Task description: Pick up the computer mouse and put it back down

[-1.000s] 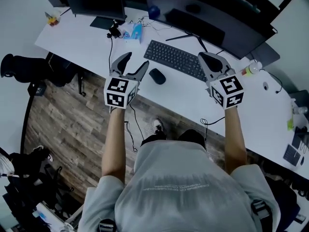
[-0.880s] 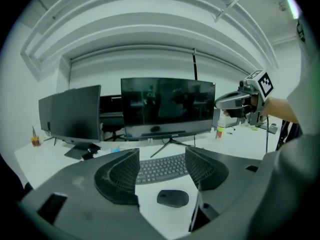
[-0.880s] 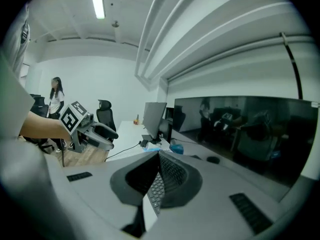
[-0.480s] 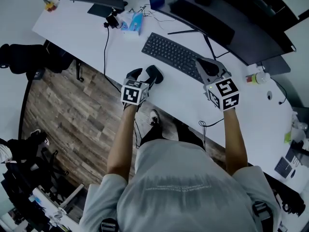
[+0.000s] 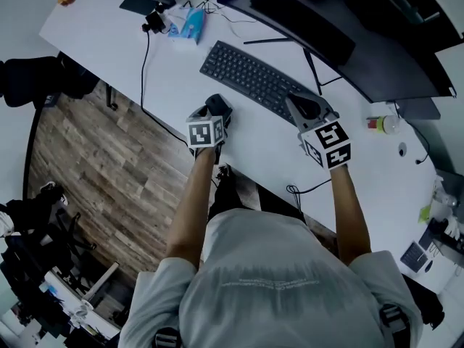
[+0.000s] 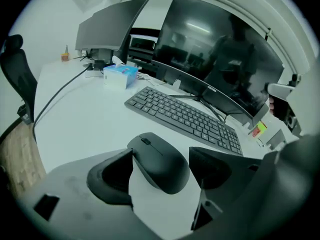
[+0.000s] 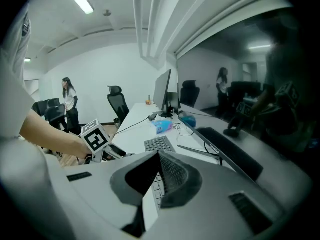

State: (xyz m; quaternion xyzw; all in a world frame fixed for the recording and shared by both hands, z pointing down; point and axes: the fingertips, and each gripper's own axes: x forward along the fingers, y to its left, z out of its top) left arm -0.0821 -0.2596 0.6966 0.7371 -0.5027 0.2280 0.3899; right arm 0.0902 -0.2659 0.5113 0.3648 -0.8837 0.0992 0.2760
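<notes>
A black computer mouse lies on the white desk, just in front of the keyboard's left end. My left gripper points down at it with one jaw on each side. The jaws have just been opening, with the mouse between them and a gap on its right side. In the head view the left gripper covers most of the mouse. My right gripper hovers shut and holding nothing over the keyboard's right end. In its own view the right gripper shows its jaw tips meeting.
A black keyboard runs along the desk behind the mouse, under a wide curved monitor. A blue tissue box and a black cable lie to the left. The desk's front edge and wood floor are near my left gripper.
Both grippers have come down toward the desk. The left one rolled and dropped from beside the mouse to straddle it. The right one sank over the keyboard.
</notes>
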